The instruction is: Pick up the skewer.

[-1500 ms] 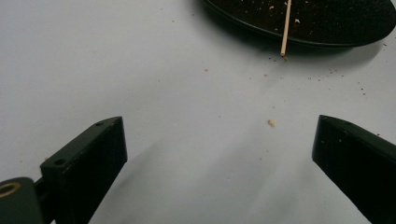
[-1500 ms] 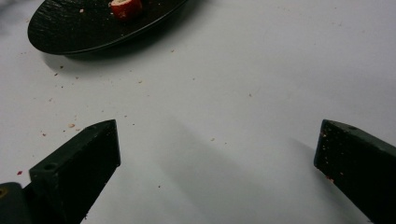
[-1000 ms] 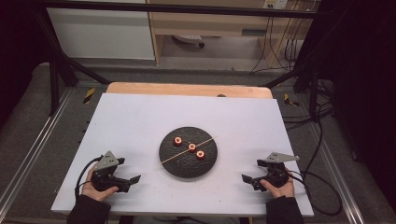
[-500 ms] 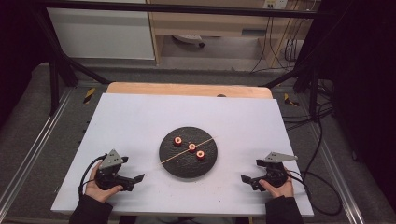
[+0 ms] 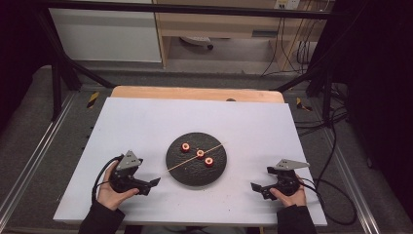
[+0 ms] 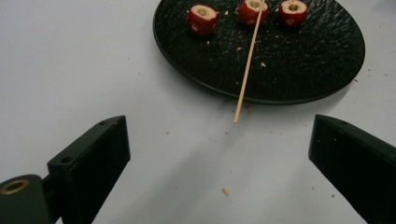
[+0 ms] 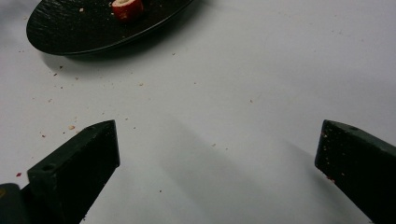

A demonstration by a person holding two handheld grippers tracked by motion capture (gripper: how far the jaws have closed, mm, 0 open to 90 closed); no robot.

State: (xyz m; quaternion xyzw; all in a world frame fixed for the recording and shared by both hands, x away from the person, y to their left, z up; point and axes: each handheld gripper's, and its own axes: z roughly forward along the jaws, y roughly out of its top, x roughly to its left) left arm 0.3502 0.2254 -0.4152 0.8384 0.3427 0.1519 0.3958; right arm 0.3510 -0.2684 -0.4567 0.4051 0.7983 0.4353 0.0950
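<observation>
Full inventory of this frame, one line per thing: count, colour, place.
Plate: 1, black, centre of the table.
Fruit pieces: 3, red, hollow-cored, in a row on the plate.
Skewer: 1, pale wood, lying across the plate, one end past its near-left rim.
Table: 1, white top with crumbs, wooden strip at the far edge.
Left hand-held gripper: 1, black, open, near-left of the plate.
Right hand-held gripper: 1, black, open, near-right of the plate.

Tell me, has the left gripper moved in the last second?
Yes. The left gripper has slid a little toward the black plate, closing on the skewer's overhanging end.
</observation>
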